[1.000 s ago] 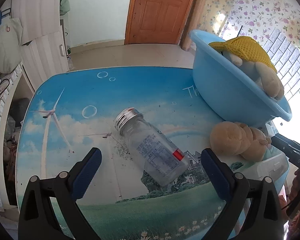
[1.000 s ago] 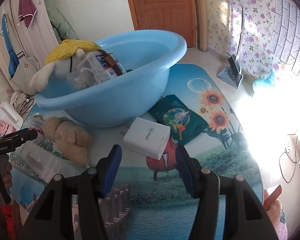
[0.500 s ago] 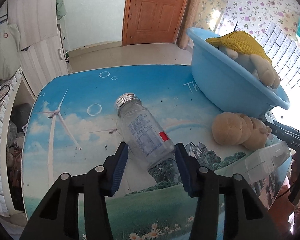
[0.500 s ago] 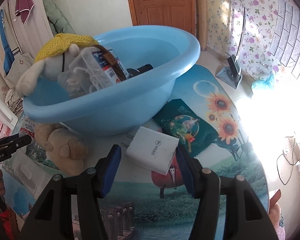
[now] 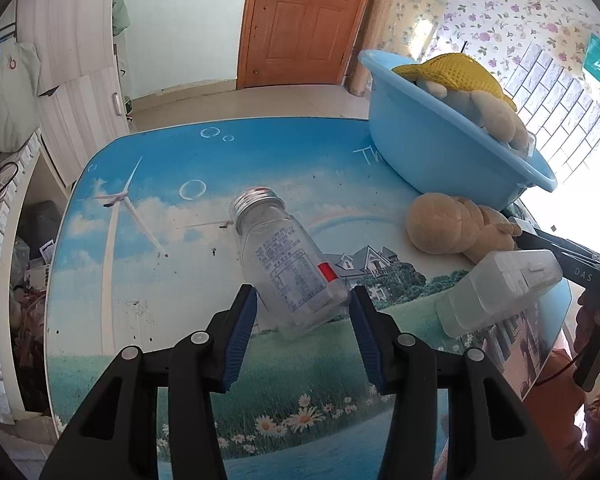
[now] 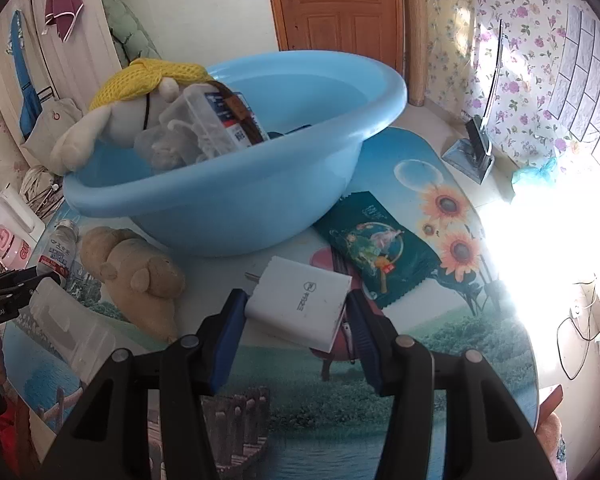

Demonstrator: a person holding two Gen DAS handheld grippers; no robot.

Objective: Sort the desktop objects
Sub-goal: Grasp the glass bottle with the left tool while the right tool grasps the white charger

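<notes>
- Gripping the base of a clear bottle [image 5: 288, 268], the left gripper [image 5: 302, 310] has both blue pads against the bottle's sides; its jaws closed in from wide open within the last second and now hold steady on it.
- The bottle lies tilted on the table [image 5: 148, 208], its silver cap [image 5: 256, 199] pointing to about 11 o'clock in the left wrist view.
- The right gripper [image 6: 296, 314] straddles a white charger [image 6: 300, 304]; its jaws have just been closing, and the left pad touches the charger's edge. Whether the right pad presses on it I cannot tell.
- The charger lies flat on the table with its prongs pointing to about 10 o'clock in the right wrist view.
- A blue basin [image 6: 236, 204] sits at 12 o'clock from the charger, close behind it. It holds a plush toy with a yellow knit hat [image 6: 148, 76], a clear box [image 6: 192, 128] and other items.
- A green packet [image 6: 376, 252] lies at 2 o'clock from the charger, near it.
- A tan plush [image 6: 136, 276] lies at 9 o'clock from the charger, against the basin's foot.
- In the left wrist view a clear plastic case [image 5: 500, 292] lies at 3 o'clock from the bottle, just below the tan plush.
- A wooden door [image 5: 304, 20] stands at 12 o'clock, beyond the table.
</notes>
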